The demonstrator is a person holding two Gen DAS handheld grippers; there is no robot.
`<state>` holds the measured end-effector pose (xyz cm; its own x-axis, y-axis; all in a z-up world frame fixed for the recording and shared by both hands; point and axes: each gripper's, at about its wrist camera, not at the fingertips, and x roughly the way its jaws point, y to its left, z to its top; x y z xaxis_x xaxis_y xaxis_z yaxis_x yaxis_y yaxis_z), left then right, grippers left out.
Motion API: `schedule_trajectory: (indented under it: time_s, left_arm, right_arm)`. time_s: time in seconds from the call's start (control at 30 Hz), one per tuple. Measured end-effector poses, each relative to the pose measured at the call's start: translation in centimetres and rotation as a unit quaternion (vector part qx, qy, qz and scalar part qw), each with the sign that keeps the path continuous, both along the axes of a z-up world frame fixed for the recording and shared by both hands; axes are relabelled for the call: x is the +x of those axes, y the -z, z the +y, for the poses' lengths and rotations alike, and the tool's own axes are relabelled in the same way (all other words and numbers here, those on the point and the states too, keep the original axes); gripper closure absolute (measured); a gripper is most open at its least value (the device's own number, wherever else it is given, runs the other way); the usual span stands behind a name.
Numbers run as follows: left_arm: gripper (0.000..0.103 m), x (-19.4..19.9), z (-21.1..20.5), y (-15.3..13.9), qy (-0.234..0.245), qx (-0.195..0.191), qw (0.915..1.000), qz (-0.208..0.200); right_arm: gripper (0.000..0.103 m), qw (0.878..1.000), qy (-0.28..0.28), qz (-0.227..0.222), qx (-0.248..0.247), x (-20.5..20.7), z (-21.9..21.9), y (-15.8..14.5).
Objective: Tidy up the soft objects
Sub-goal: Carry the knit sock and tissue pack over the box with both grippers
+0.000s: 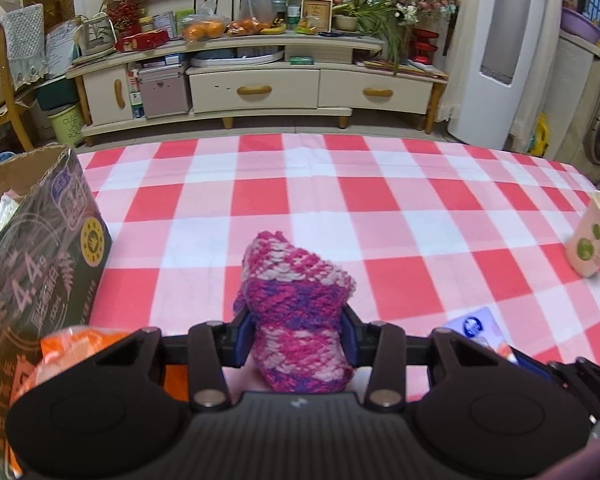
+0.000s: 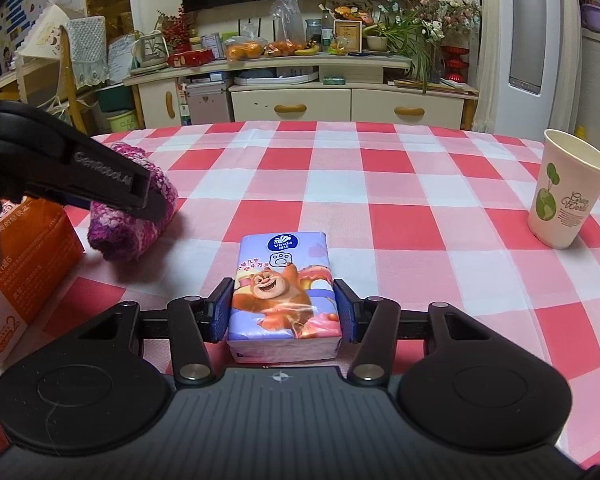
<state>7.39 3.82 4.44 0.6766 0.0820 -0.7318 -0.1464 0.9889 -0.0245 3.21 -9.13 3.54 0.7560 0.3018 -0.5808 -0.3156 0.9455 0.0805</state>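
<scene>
The left gripper (image 1: 296, 336) squeezes the fuzzy pink sock roll (image 1: 296, 312), which points to 12 o'clock. The cardboard box (image 1: 40, 248) sits at 9 o'clock, close by. The right gripper (image 2: 285, 312) hugs the tissue pack (image 2: 284, 292) from both sides; it also points to 12 o'clock.

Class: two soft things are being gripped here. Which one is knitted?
The pink-and-purple sock, held by the left gripper. The tissue pack in the right gripper is smooth printed plastic.
</scene>
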Motion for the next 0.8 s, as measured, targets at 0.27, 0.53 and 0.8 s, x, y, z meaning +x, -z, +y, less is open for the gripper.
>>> schedule_trajectory:
  time_s: [0.27,0.53,0.8]
  left_arm:
    - [0.061,-2.2,-0.9,-0.3,0.019,-0.006,0.9998,-0.007]
    - [0.061,-4.9,-1.5,-1.4,0.032,-0.007,0.9991,-0.026]
    - [0.061,-7.7,-1.6,-2.7,0.043,0.0,0.9977,-0.051]
  right_arm:
    - [0.039,1.0,0.022,-0.001,-0.007,-1.2,-0.7,0.1]
    - [0.039,0.999,0.045,0.004,0.0,-2.7,-1.7,0.2]
    - [0.039,0.998,0.055,0.011,-0.004,-4.4,-1.9,0.2]
